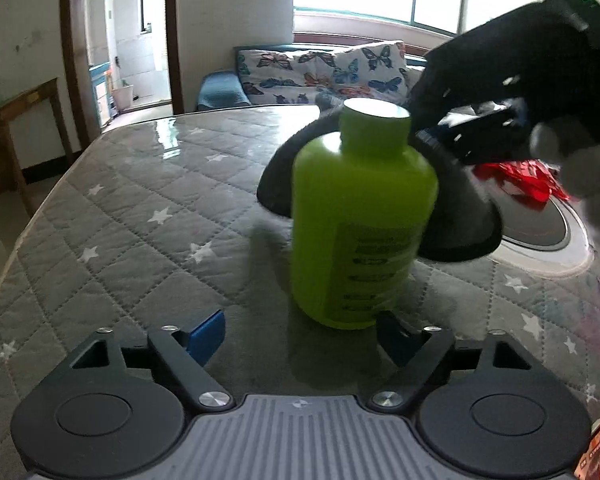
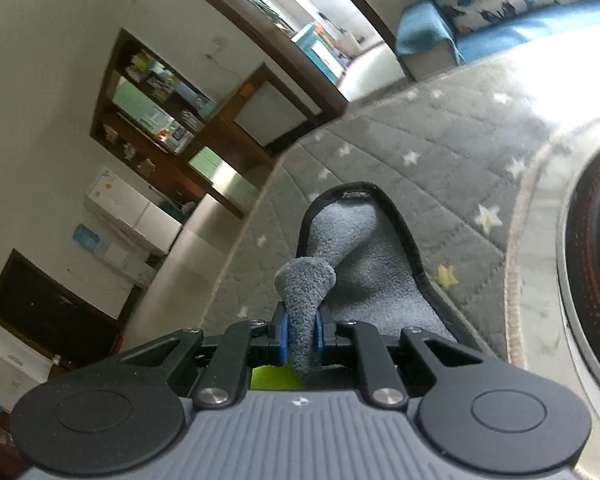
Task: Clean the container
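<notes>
A lime-green bottle (image 1: 362, 220) with a capped top stands upright on the quilted grey table cover, just ahead of my left gripper (image 1: 300, 332), which is open with its blue pads either side of the bottle's base, not touching. My right gripper (image 2: 300, 336) is shut on a grey cloth (image 2: 340, 264) with black trim; the cloth drapes down to the table. In the left wrist view the right gripper (image 1: 480, 132) hangs over the cloth (image 1: 456, 216) behind the bottle. A sliver of green (image 2: 274, 378) shows under the right gripper.
A round white and dark appliance (image 1: 540, 236) lies at the right, with red crumpled wrapping (image 1: 516, 184) on it; it also shows in the right wrist view (image 2: 540, 240). A butterfly-print sofa (image 1: 320, 68) stands behind the table. A wooden shelf unit (image 2: 160, 120) lines the wall.
</notes>
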